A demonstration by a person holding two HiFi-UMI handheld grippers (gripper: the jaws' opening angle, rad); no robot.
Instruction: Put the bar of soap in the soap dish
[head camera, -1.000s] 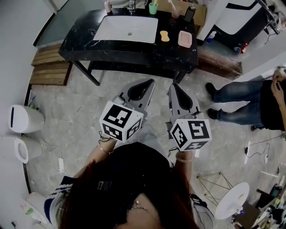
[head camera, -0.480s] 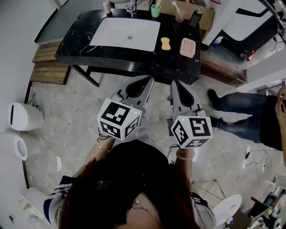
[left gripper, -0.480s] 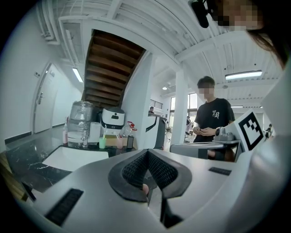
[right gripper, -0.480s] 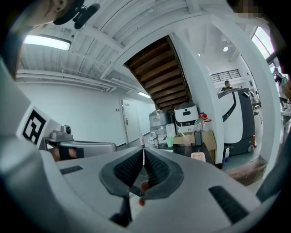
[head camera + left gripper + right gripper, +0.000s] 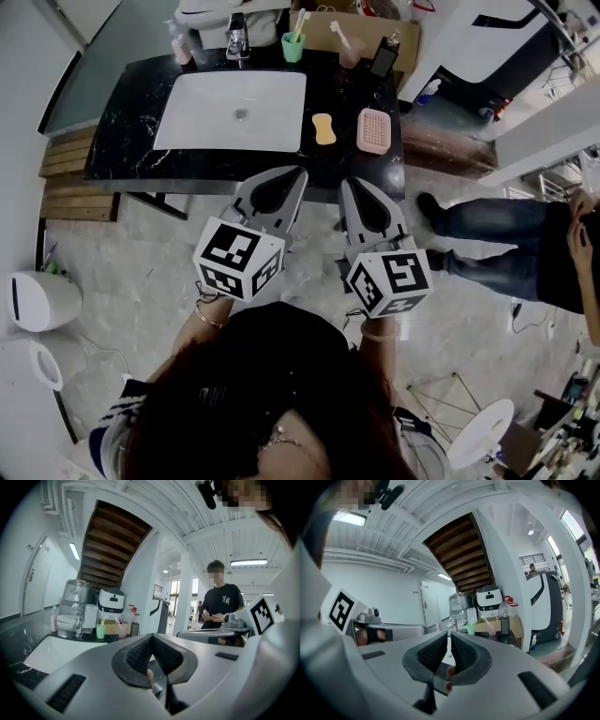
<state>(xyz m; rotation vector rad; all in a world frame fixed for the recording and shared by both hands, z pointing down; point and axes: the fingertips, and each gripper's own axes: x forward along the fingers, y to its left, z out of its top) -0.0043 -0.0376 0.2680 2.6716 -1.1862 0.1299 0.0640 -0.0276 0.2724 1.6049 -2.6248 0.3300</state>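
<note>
A yellow bar of soap (image 5: 323,128) lies on the black counter (image 5: 131,141), just right of the white sink (image 5: 234,111). The pink soap dish (image 5: 374,130) sits to the right of the soap, with nothing in it. My left gripper (image 5: 294,172) is shut with nothing in it, its tips over the counter's front edge, short of the soap. My right gripper (image 5: 352,185) is also shut with nothing in it and hangs at the front edge below the dish. In the gripper views the left gripper (image 5: 151,637) and right gripper (image 5: 449,635) point level at the counter; the soap is hidden there.
A tap (image 5: 237,31), a pump bottle (image 5: 180,44), a green cup (image 5: 293,46), a pink cup (image 5: 349,49) and a dark bottle (image 5: 383,58) line the counter's back. A person (image 5: 506,239) stands at right. Wooden steps (image 5: 75,183) and white bins (image 5: 39,301) are at left.
Both grippers have advanced together toward the counter, which now looks closer and lower in the head view; their tips reach its front edge. Both jaws stayed shut.
</note>
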